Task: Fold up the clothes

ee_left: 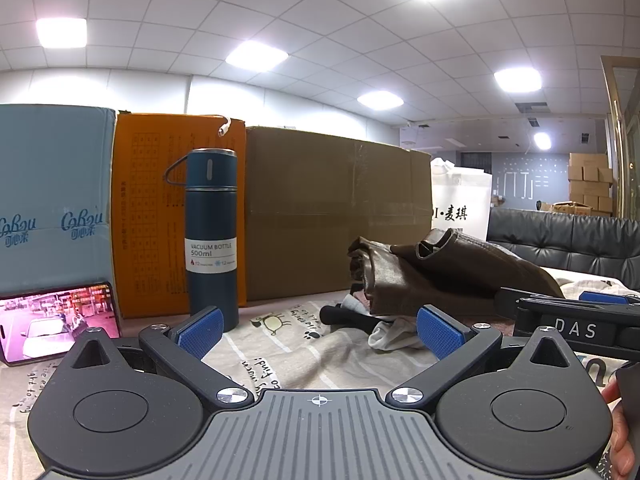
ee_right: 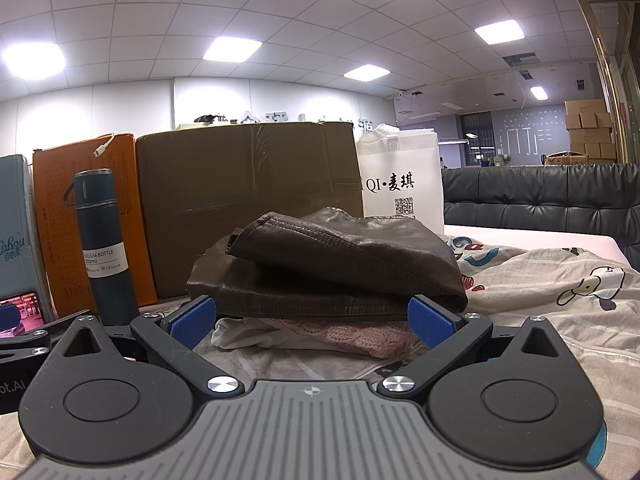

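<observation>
1. Left wrist view: left gripper (ee_left: 320, 330) spread wide, holding nothing; folded brown leather garment (ee_left: 448, 276) lying ahead to the right on the printed bedsheet (ee_left: 288, 352). Risk: knocking over the one tall dark-blue vacuum bottle (ee_left: 211, 236) just beyond the left blue pad

2. Right wrist view: right gripper (ee_right: 314, 320) gaping, empty, low before the leather garment (ee_right: 332, 268) stacked on one pink knit (ee_right: 352, 334) and one white cloth (ee_right: 236, 334). Risk: pinching several layers, toppling the pile. Three boxes behind

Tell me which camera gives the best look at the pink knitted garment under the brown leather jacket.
The right wrist view: the pink knitted garment lies straight ahead, its cable knit plain beneath the brown leather jacket. In the left wrist view the jacket shows, but no pink knit can be made out.
</observation>
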